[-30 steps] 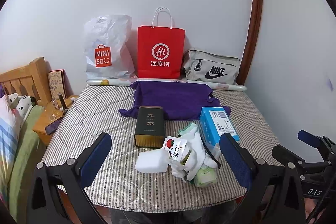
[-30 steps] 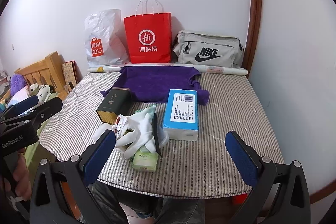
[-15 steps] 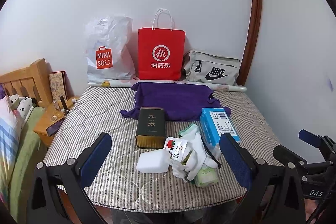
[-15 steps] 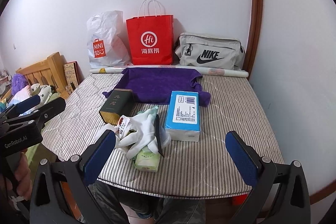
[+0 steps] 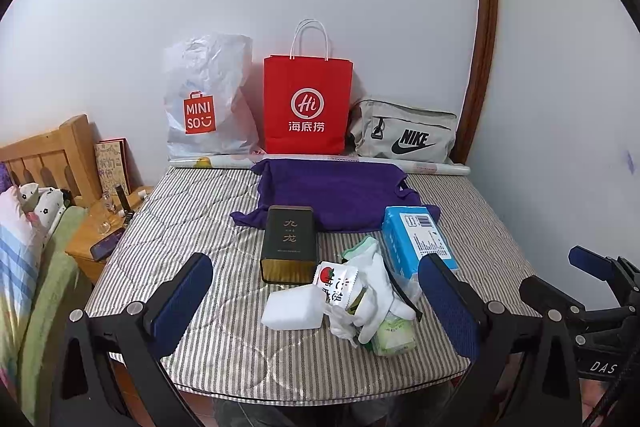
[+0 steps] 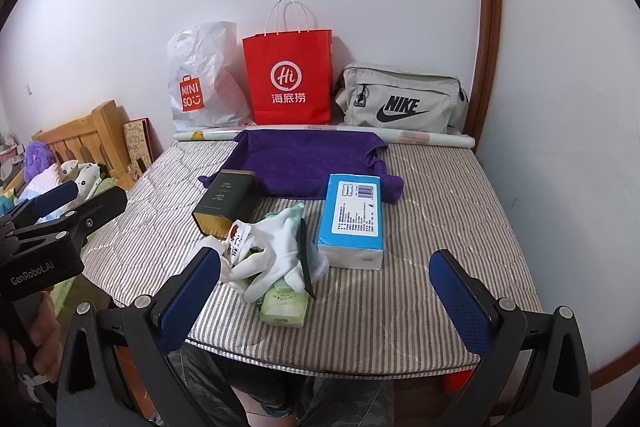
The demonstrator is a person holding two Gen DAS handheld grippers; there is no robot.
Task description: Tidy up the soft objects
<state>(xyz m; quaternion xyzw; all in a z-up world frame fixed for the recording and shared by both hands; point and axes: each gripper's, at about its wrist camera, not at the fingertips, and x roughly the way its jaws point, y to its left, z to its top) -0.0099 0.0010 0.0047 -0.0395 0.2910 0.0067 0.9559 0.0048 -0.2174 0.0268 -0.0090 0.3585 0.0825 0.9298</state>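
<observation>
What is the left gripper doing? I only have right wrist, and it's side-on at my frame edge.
Observer: The left gripper is open wide and holds nothing. The pile of white gloves lies just ahead of it.
Operator: White thing at my lower left, mostly hidden?
Observer: A white foam block, lying flat in front of the dark tin and against the glove pile.
Operator: Anything left of the mattress?
Observer: A low wooden nightstand with a clear glass on it.
</observation>
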